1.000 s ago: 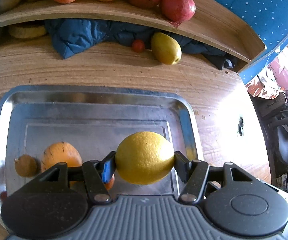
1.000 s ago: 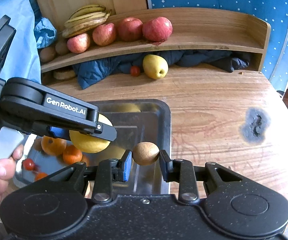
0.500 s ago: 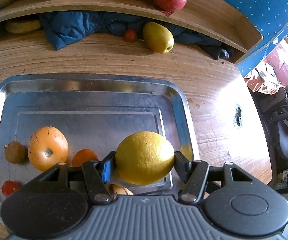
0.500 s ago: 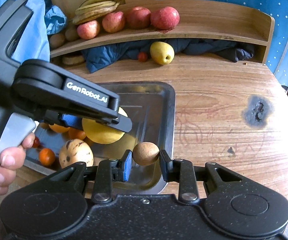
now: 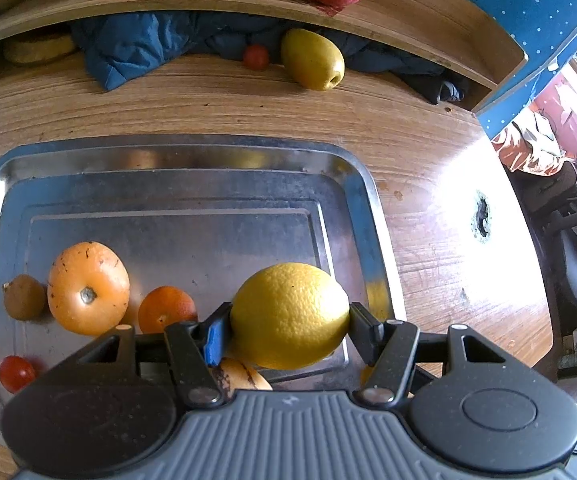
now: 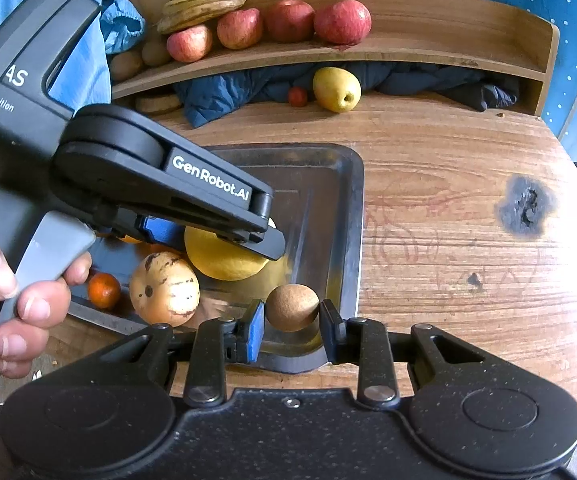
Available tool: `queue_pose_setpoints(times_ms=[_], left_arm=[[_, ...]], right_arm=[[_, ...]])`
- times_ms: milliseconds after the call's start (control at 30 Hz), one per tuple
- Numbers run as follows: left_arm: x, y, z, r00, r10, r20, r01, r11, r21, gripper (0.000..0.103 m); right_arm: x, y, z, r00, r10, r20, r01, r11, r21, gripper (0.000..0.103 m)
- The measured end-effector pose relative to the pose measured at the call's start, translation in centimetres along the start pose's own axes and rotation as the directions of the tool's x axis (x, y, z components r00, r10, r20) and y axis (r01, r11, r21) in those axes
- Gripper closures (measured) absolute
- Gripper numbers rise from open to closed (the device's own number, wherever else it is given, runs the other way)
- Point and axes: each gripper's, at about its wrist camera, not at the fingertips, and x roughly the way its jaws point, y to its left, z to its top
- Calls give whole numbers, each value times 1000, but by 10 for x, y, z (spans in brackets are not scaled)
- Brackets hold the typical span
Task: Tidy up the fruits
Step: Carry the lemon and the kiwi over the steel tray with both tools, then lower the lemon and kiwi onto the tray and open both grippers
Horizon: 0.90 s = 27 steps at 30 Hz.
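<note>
Right now both fruits are lifted: the right gripper (image 6: 292, 314) pinches a small brown kiwi (image 6: 291, 307) over the near corner of the steel tray (image 6: 352, 216), and the left gripper (image 5: 288, 320) clamps a large yellow lemon (image 5: 289, 315) above the tray floor. Next, I judge, each goes to its kind; kiwis sit on the curved wooden shelf (image 6: 428, 46) behind, well apart.

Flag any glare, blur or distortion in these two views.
Left wrist: sunlight blows out the table right of the tray; fisheye bends the shelf. Right wrist: evenly lit, sharp, table edge curved; the lemon reflects yellow in the tray.
</note>
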Motion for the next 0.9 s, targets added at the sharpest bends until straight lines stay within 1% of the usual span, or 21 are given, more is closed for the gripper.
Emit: queue_pose_setpoints(times_ms=[667, 833, 900], left_arm=[[-2, -5, -3, 1000, 20, -1, -20, 999, 24, 38], [-5, -5, -4, 1000, 29, 9, -29, 999, 20, 35], [-8, -5, -5, 999, 31, 16, -31, 999, 16, 32]], right_arm=[[2, 2, -1, 1000, -2, -19, 2, 1000, -13, 72], [2, 2, -1, 1000, -4, -19, 4, 1000, -18, 71], [1, 2, -1, 1000, -5, -18, 5, 1000, -21, 70]])
